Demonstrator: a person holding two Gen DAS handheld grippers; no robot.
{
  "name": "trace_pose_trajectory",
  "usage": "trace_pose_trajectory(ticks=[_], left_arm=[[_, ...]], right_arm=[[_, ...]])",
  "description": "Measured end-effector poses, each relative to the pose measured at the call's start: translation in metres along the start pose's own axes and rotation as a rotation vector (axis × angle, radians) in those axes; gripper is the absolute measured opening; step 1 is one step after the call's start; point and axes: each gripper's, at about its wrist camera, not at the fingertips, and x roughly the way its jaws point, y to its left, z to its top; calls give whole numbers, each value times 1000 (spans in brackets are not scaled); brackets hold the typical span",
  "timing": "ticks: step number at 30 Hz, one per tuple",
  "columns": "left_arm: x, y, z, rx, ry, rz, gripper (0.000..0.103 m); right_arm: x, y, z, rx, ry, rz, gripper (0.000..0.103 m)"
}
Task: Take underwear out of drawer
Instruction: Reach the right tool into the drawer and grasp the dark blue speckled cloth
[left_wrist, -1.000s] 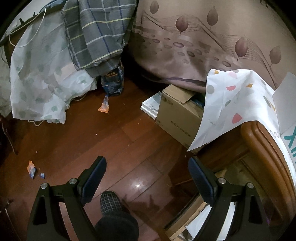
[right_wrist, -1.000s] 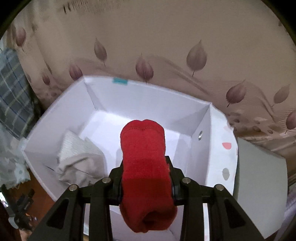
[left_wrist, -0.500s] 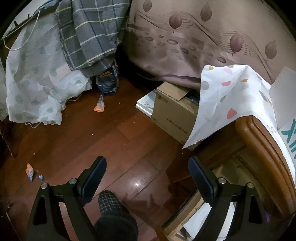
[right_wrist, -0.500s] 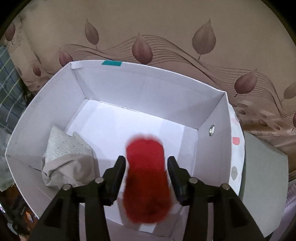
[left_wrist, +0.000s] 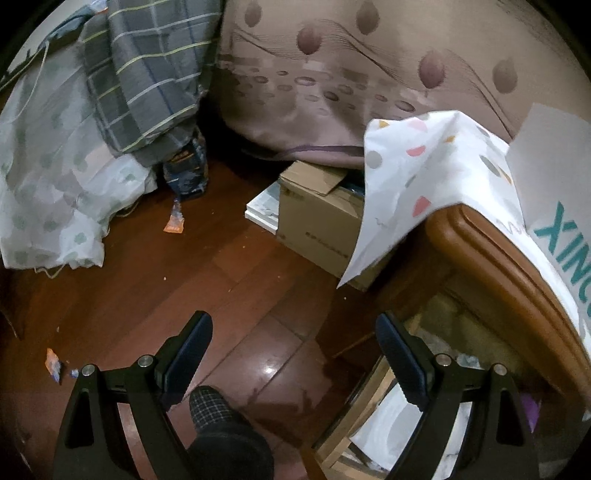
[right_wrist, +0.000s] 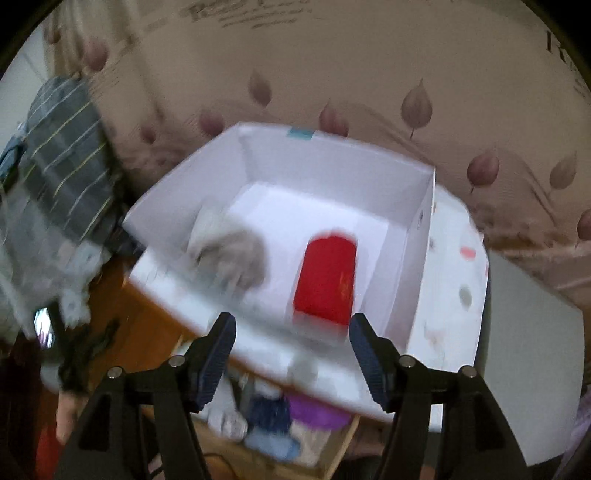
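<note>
Let go of the red underwear (right_wrist: 327, 280) since a second ago: right claw (right_wrist: 290, 356) now spread wide, empty, pulled back at 6 o'clock. Red roll lying inside the white box (right_wrist: 421, 258), toward 3 o'clock of a grey bundle (right_wrist: 229, 253). Left claw (left_wrist: 293, 356) also spread, empty, over dark wooden floor (left_wrist: 147, 295); open drawer (left_wrist: 347, 435) at 5 o'clock.
</note>
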Motion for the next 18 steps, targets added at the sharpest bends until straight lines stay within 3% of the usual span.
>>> trace_pose_trajectory(ticks=[4,9,14,18], left_arm=[[-1,-5,-1,17,-2,-12,88],[0,-7,-2,24,7,-14,88],[0,-6,-2,23,7,-14,88],[1,-4,-2,13,22,-23,88]], right_arm=[[10,3,-54,-11,118,52,66],[65,10,-117,-31,306,66,66],[126,19,-147,-31,407,80,66],[167,30,-156,-78,422,57,66]])
